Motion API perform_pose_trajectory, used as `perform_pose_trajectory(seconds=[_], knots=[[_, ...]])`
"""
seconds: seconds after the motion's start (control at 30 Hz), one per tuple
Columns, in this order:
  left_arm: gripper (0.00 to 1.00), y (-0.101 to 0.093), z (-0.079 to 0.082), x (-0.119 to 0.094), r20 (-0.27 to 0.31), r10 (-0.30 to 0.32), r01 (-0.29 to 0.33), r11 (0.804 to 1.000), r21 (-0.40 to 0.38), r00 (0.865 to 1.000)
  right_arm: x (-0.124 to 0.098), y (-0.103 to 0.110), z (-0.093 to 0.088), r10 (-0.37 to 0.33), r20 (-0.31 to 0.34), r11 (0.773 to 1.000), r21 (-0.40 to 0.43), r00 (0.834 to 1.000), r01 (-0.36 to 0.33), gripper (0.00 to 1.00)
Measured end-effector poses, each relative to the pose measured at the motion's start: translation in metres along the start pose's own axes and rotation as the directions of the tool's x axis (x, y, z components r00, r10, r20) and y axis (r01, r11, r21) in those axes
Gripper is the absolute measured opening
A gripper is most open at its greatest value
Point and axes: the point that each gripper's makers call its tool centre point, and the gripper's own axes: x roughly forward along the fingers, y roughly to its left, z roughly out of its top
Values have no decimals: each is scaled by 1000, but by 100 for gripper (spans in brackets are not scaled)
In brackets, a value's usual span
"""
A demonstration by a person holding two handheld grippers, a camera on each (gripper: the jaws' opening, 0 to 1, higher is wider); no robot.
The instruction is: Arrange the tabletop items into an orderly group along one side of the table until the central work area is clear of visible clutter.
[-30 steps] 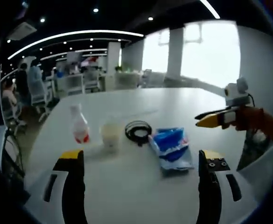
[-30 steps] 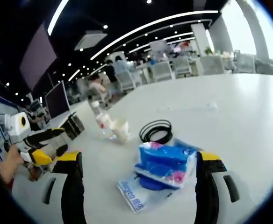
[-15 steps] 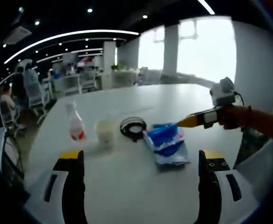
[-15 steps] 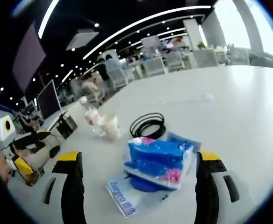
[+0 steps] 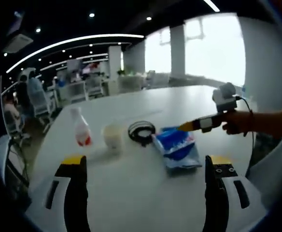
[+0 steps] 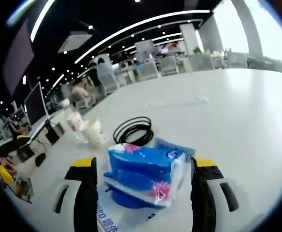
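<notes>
My right gripper point(image 6: 141, 181), jaws open, brackets the blue packet point(image 6: 141, 171) at lower centre, ready to grasp; next, close on it. My left gripper point(image 5: 143, 186) hangs open at frame bottom

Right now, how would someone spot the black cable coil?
On the white table, four items sit in a row. The black cable coil lies flat between the pale cup and the blue packet. It is the only dark, ring-shaped item there.
</notes>
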Motion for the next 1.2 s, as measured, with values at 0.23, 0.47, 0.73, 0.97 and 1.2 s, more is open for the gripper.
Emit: perform_pose_trajectory(seconds=[0.23,0.47,0.73,0.97,1.2], knots=[[99,3,-7,3,0,24,-24,1000,6,1000,13,-21,-8,-84,18,996,24,996,84,60],[99,11,-9,4,-9,44,-44,999,9,999,21,-25,-20,-114,-1,993,39,993,114,46],[97,9,-17,5,-39,38,-37,999,7,999,21,-29,-31,-138,-39,990,13,990,138,35],[93,6,-18,4,-55,69,-62,992,113,996,19,-32,-35,-140,-62,990,4,988,140,21],[93,7,-16,2,-49,68,-63,993,96,996,15,-28,-31,-115,-55,993,32,992,117,12]])
